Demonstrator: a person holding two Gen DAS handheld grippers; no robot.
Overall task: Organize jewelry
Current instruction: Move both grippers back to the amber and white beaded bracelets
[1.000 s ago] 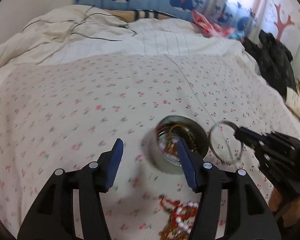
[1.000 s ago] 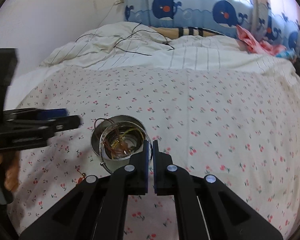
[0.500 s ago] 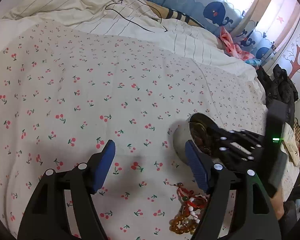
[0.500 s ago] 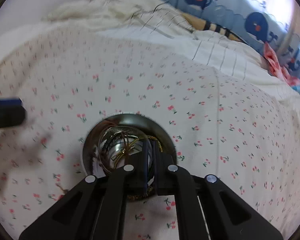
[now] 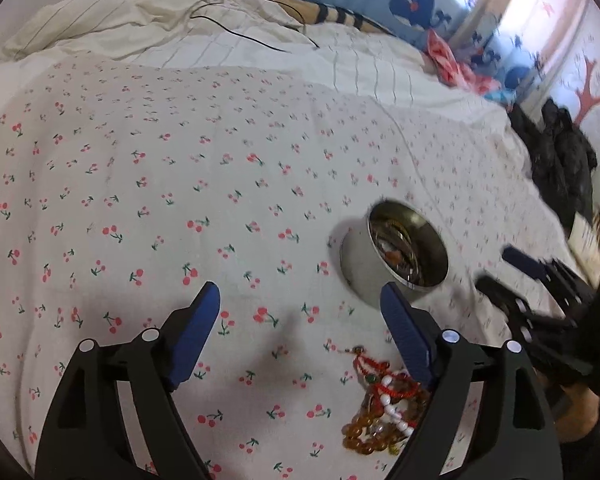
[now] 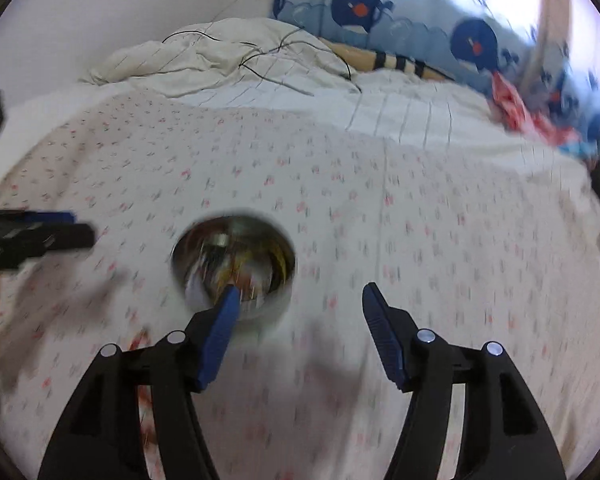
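Right tool (image 6: 298, 298) reopened, withdrawn; bowl (image 6: 233, 264) ahead-left.

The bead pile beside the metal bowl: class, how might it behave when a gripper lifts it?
The bead pile looks like tangled strands, so it would probably hang limp. Several strands may rise together. Round beads could slip between the fingers.

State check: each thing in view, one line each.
left tongs: open, empty, over the bedsheet
right tongs: open, empty
metal bowl: upright, jewelry inside
bead pile: loose on the sheet, outside the bowl, beside the left tongs
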